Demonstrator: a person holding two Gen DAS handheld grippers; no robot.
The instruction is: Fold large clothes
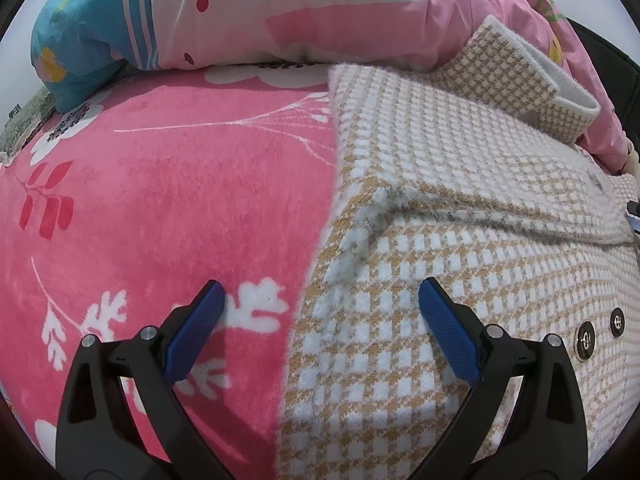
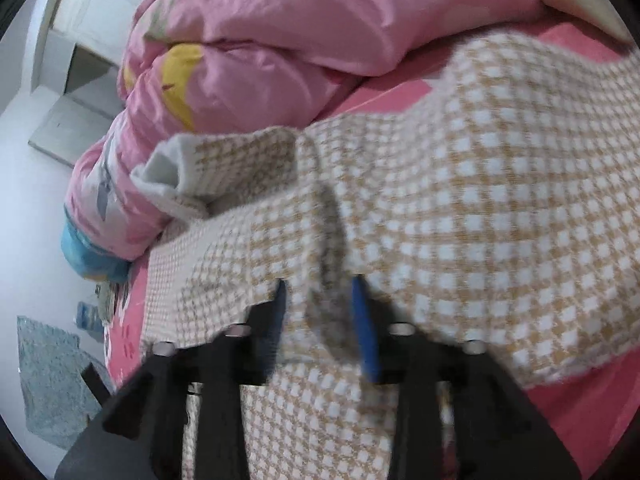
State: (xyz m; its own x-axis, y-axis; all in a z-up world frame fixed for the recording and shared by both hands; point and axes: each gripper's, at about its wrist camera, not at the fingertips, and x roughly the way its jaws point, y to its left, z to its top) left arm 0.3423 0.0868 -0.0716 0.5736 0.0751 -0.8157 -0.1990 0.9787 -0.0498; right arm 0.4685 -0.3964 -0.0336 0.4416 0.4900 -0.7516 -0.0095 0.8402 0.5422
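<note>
Here the fuzzy yellow-and-white checked knit coat (image 1: 460, 208) lies on the pink flowered fleece blanket (image 1: 160, 200). My right gripper (image 2: 320, 300) pinches a fold of its cloth; my left gripper (image 1: 320, 312) hangs spread above its edge. Behind sits a pink quilt (image 2: 280, 40).

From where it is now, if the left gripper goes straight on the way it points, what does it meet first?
Most likely the left edge of the checked coat, where it lies on the pink blanket. The open left gripper straddles that edge; depth is unclear.
</note>
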